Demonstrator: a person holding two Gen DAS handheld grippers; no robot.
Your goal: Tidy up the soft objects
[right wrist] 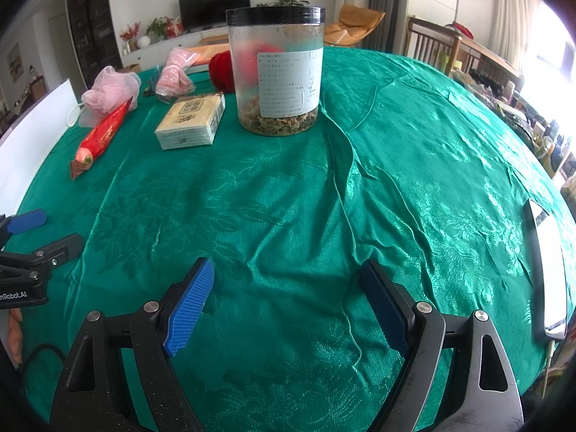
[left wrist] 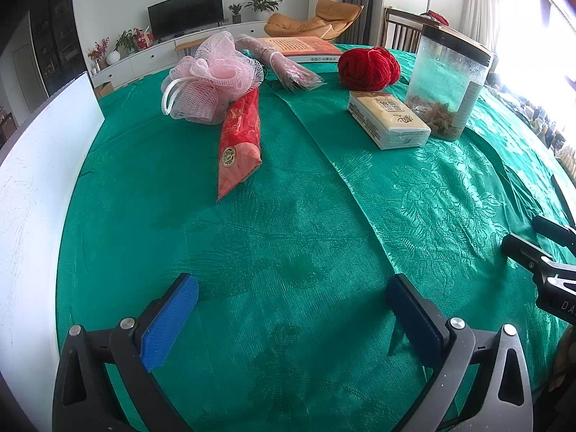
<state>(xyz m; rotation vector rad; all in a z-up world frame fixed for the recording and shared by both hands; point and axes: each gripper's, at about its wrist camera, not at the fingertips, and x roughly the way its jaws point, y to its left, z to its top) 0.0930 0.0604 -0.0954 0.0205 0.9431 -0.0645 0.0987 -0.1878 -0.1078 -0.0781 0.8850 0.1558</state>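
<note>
On the green tablecloth [left wrist: 288, 216] lie a pink mesh bath puff [left wrist: 210, 75], a red packet [left wrist: 239, 136], a pink patterned cloth in clear wrap [left wrist: 284, 64], a red yarn ball [left wrist: 369, 64] and a cream tissue pack [left wrist: 388, 120]. My left gripper [left wrist: 291, 288] hovers open over bare cloth, well short of them. My right gripper [right wrist: 288, 277] is open too, empty, with the tissue pack [right wrist: 190, 122], puff [right wrist: 108, 93] and red packet [right wrist: 102, 135] far ahead to its left. The yarn ball [right wrist: 221, 70] is half hidden behind the jar.
A clear plastic jar [right wrist: 277, 72] with a black lid and dried bits inside stands beside the tissue pack. A book [left wrist: 302, 48] lies at the far edge. A white board [left wrist: 32, 187] stands at the left. A phone [right wrist: 549, 273] lies at the right edge.
</note>
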